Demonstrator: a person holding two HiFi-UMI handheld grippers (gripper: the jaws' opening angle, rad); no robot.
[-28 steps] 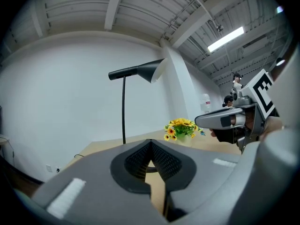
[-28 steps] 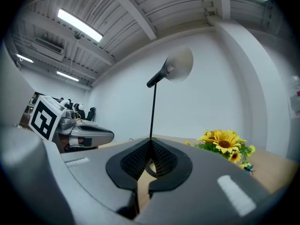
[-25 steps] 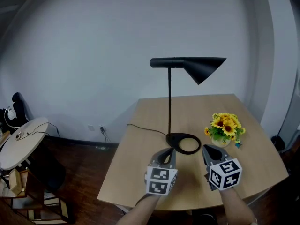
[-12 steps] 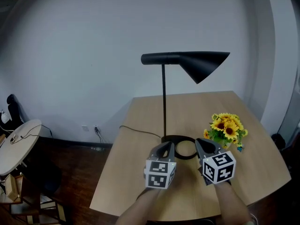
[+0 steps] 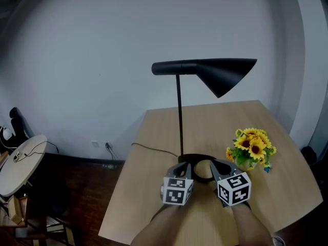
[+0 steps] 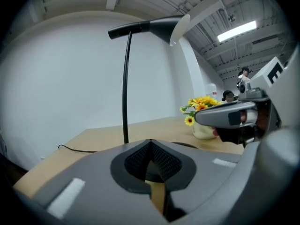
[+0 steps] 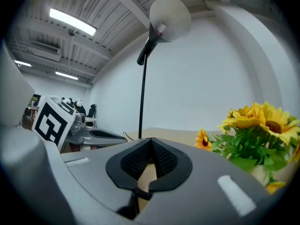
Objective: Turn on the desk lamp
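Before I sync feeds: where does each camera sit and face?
Head view: on the head, looking down at table, desk lamp, sunflowers; forearms, left gripper, right gripper show.
Left gripper view: low over the table, facing the lamp; own shut jaws show.
Right gripper view: likewise, beside the sunflowers; own shut jaws.
Shared: all see the lamp.

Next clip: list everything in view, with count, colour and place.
lamp: one, black, upright on the table, ring base near the front edge
cord: one, black, from the lamp base toward the table's left edge
sunflowers: one potted bunch, yellow, right of the lamp base
table: one, light wood, by the white wall
round table: one, pale, lower left
left gripper: one, grey, jaws together on nothing, at the lamp base
right gripper: one, grey, jaws together on nothing, beside the left one
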